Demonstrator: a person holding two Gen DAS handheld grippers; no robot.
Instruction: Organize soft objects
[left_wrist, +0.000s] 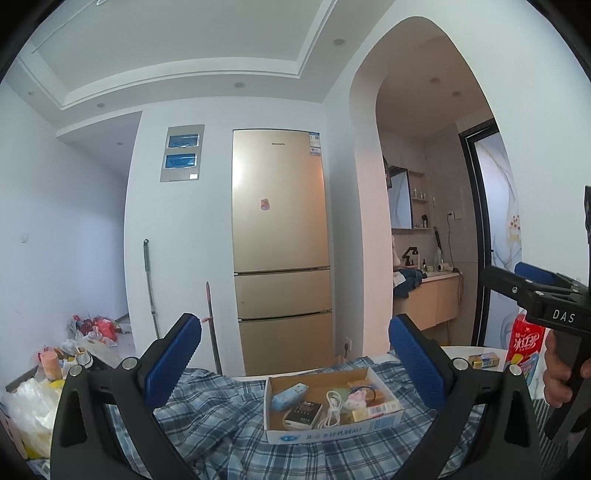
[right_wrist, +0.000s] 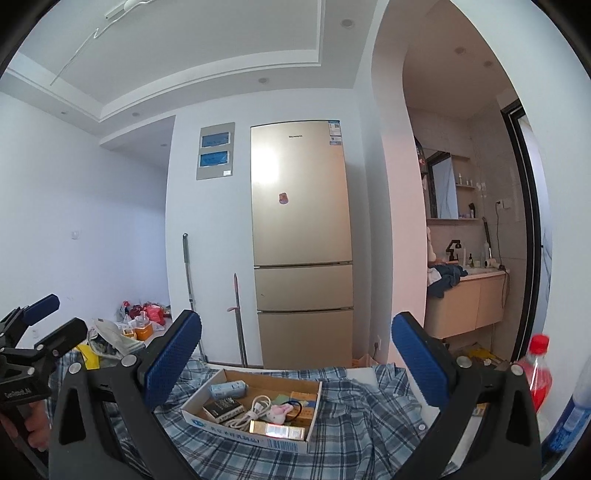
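Observation:
A rumpled blue plaid shirt lies spread over the table. On it stands an open cardboard box holding a light-blue tissue pack, a small pink bunny plush, a white cable, a black booklet and small yellow boxes. My left gripper hovers open above the shirt, short of the box, with nothing between its blue pads. My right gripper is likewise open and holds nothing, raised to the right of the box.
A red drink bottle and a blue bottle stand at the table's right. A gold fridge is straight ahead, with mop handles beside it. Plastic bags pile up at the left. A washbasin alcove lies to the right.

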